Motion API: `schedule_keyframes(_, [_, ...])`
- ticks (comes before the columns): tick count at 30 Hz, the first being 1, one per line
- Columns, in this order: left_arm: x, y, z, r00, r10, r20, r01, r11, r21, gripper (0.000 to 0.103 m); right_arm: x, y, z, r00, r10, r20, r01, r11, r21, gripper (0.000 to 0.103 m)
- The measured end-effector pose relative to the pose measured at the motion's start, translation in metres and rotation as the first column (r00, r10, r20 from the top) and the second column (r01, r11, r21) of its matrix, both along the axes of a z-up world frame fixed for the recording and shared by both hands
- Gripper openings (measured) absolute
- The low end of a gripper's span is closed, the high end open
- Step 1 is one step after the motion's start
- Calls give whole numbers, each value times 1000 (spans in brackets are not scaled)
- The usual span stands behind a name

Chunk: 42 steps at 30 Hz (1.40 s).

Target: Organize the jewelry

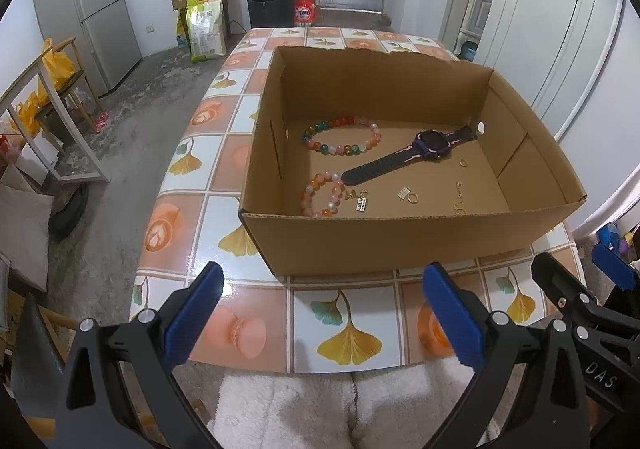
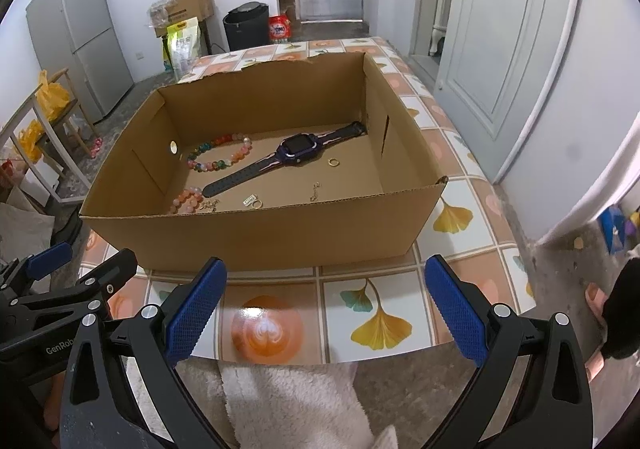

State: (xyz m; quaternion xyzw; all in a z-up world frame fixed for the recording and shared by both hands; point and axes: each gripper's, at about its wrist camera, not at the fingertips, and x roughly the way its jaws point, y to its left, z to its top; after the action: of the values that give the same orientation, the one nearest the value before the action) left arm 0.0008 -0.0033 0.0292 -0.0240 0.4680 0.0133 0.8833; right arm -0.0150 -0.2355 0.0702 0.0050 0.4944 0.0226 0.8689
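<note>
Hovering over the near edge of the tiled tabletop (image 1: 248, 185), the left tool (image 1: 320, 313) and the right tool (image 2: 326, 309) are both holding their blue pads spread wide, gripping nothing. All the jewelry is lying on the floor of the open cardboard box (image 1: 400, 241): a multicoloured bead bracelet (image 1: 340, 137), a peach bead bracelet (image 1: 322, 197), a purple watch (image 1: 416, 153), two gold rings (image 1: 412, 198), a small charm (image 1: 361, 204) and a thin chain (image 1: 459, 198).

The left wrist view is showing the whole peach bracelet and the charm beside it, while in the right wrist view the box's near wall is hiding part of them. The right wrist view is showing bare tabletop along the box's right side and a grey door (image 2: 500, 49) beyond.

A strip of bare tiles is lying between the tools and the box's near wall, and white fleece clothing (image 2: 288, 401) is sitting just below the tabletop edge.
</note>
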Motion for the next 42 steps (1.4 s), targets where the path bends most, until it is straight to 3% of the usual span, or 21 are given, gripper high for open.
schedule_keyframes(42, [3,0,-4,1000,-8,-16,8,1000,-11,97,1,-4,-2,1000,-14,-14,14,1000,2,95])
